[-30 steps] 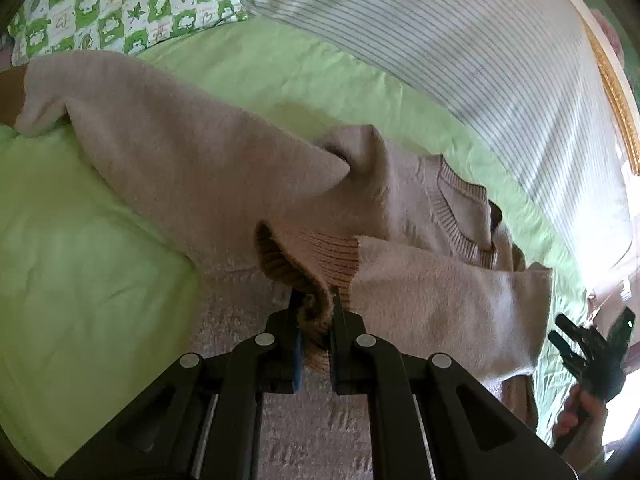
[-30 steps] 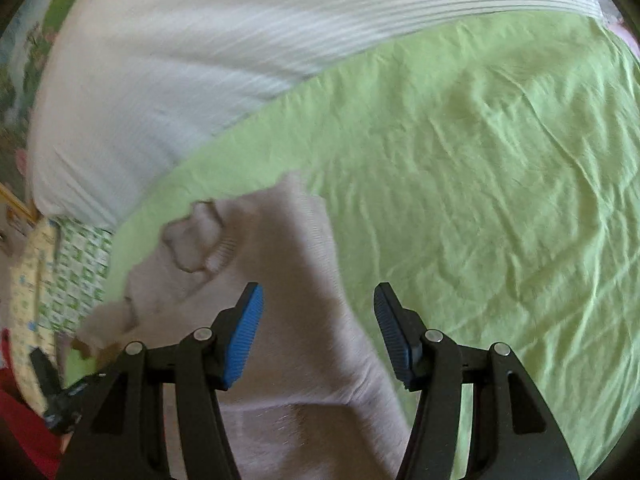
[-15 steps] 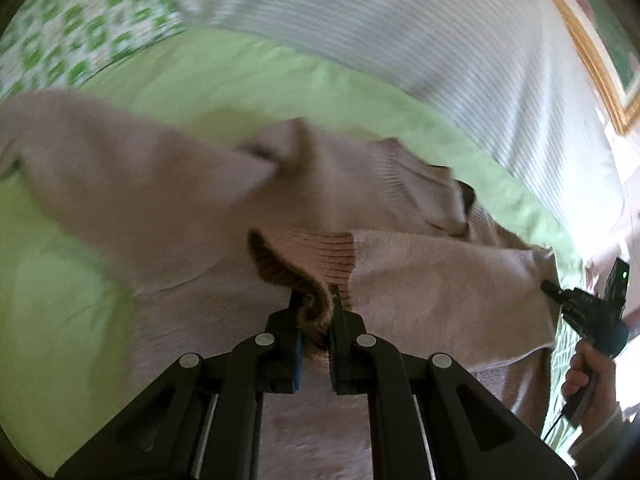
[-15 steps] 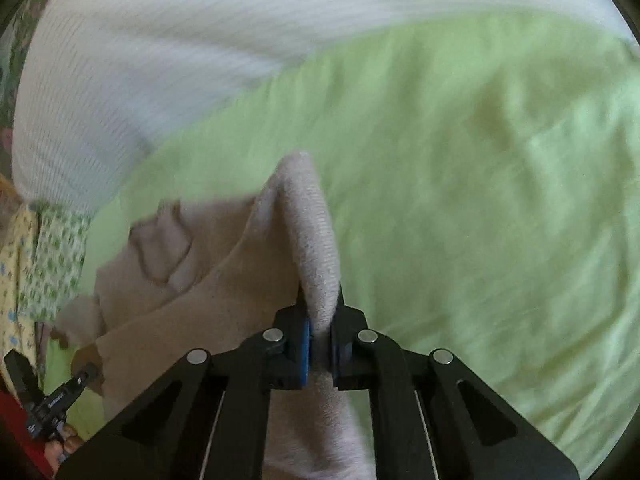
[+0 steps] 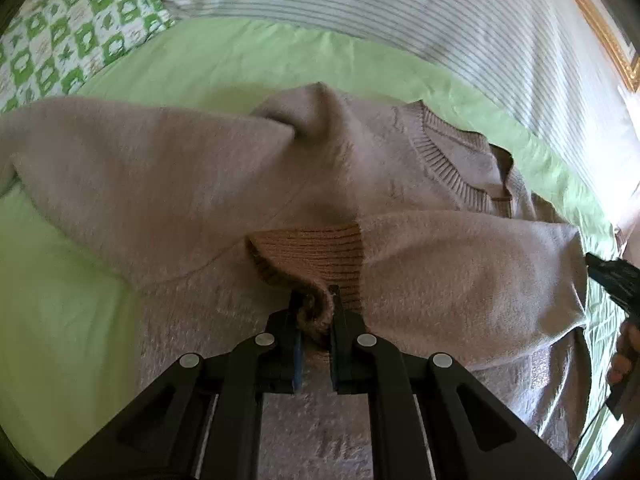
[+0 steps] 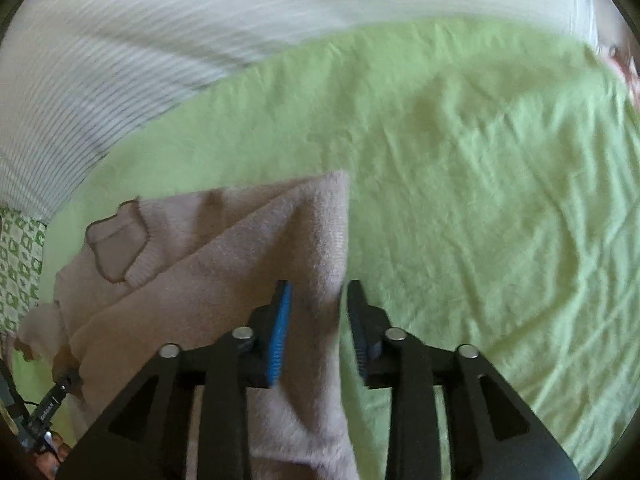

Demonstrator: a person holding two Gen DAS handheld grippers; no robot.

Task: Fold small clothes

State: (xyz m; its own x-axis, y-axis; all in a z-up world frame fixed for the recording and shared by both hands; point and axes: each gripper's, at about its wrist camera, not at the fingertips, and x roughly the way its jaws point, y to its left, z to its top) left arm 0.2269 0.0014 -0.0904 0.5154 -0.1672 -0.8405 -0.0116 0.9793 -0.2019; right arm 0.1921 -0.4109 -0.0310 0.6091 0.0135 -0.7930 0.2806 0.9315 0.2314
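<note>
1. Since a moment ago, the right gripper [image 6: 316,300] has let go of the folded edge of the sweater [image 5: 200,184] it was pinching; its jaws are opening, the fabric lies loose between them and the pads no longer press on it.
2. Across the same span, the left gripper [image 5: 314,308] has carried the brown ribbed cuff [image 5: 316,252] further over the body of the sweater, and it stays clamped tight on that cuff.
3. Spread across the green sheet [image 6: 480,160], the sweater lies with its neckline [image 5: 444,164] toward the striped bedding [image 5: 360,8], one sleeve already crossing its front.
4. My reading is that the sleeve fold is in hand: the right side looks laid, the left sleeve is not yet set down.
5. To do it well, lower the cuff flat on the chest before releasing, so the sleeve lies straight and does not bunch.
6. Lift the right gripper clear without snagging the fuzzy knit, which clings to the pads easily.
7. A checked pillow [image 5: 72,36] sits beyond, well apart from the work.
</note>
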